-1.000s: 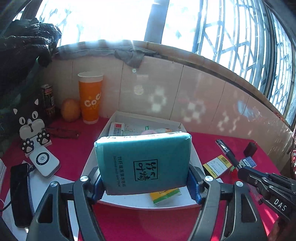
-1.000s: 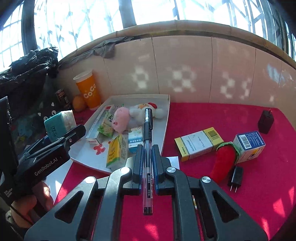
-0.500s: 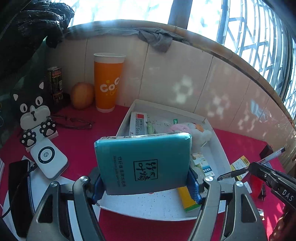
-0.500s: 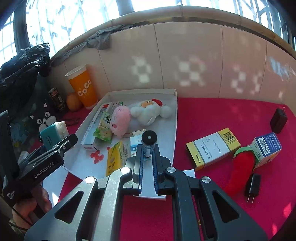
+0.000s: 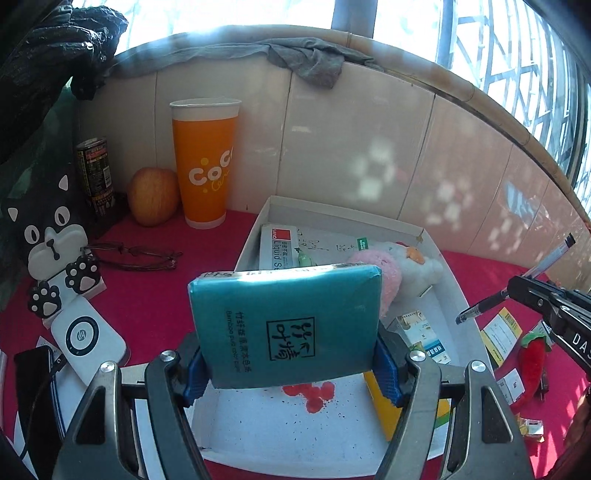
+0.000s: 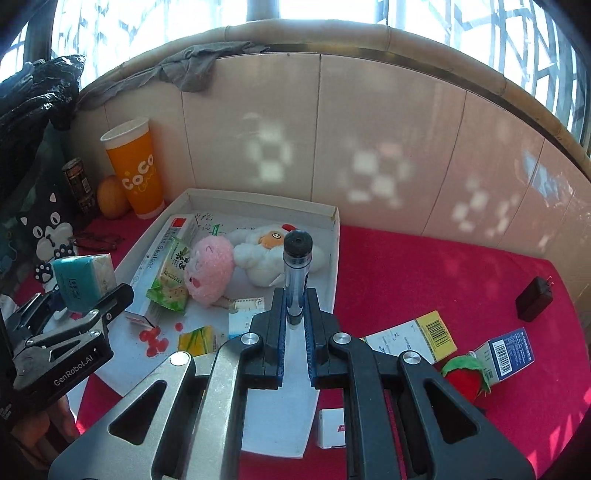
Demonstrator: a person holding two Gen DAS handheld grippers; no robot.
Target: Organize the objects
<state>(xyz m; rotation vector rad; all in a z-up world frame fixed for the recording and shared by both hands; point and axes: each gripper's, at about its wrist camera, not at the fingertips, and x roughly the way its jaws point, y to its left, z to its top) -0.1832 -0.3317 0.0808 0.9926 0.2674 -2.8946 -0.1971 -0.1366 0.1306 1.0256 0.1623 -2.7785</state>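
I see a teal tissue pack (image 5: 288, 325) with black print at centre frame in my left view. Behind it sits a white tray (image 5: 439, 291) spotted with red. An orange cup (image 5: 204, 162) with white lettering stands upper left, beside a yellow-red apple (image 5: 153, 195). In my right view, a pink plush (image 6: 208, 271) and a white plush (image 6: 258, 254) lie mid-frame, a red strawberry toy (image 6: 463, 376) and a blue box (image 6: 508, 354) lower right, all over a crimson cloth (image 6: 424, 280).

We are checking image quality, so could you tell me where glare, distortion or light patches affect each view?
Left wrist view: the window blows out white, hazing the tiled wall; fisheye bends its ledge. Right wrist view: same overexposed window, pale reflected patches dapple the wall; the pen stays sharp.
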